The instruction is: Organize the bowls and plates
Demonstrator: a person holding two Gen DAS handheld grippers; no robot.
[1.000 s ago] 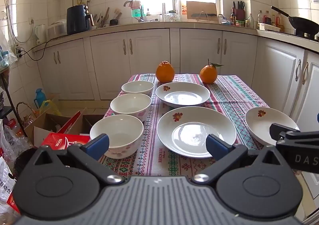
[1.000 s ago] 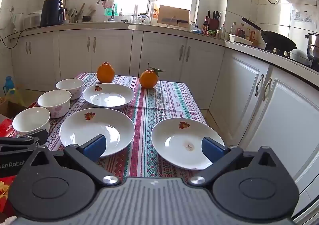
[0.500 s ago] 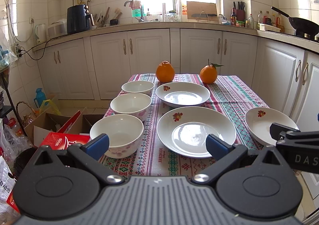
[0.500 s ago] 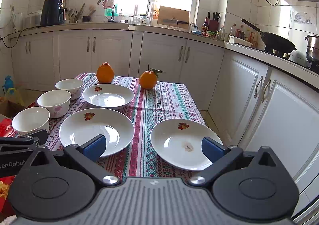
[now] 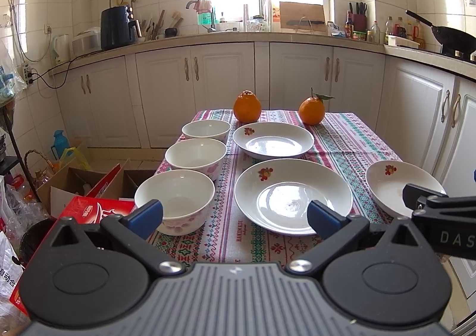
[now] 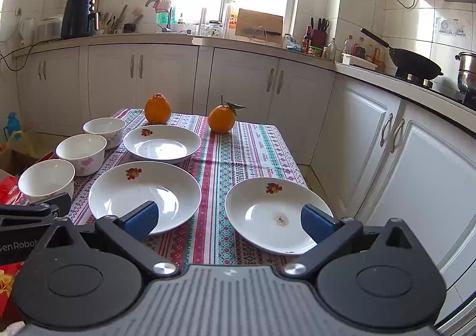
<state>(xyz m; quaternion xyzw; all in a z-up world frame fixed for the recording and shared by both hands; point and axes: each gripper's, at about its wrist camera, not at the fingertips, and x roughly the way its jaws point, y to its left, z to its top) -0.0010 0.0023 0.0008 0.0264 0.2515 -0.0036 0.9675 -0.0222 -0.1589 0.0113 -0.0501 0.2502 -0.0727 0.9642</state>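
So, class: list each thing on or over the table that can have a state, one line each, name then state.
left gripper: open, holding nothing
right gripper: open, holding nothing
three bowls: upright, empty, unstacked
near-left plate: flat, empty
far plate: flat, empty
near-right plate: flat, small stain at centre
two oranges: whole, unpeeled
cabinet doors: shut

My left wrist view looks low along the table (image 5: pixel 351 139) from its near end toward the window; my right one sits just beside it, facing likewise. Both share the middle plate (image 5: pixel 293 194) (image 6: pixel 144 196).
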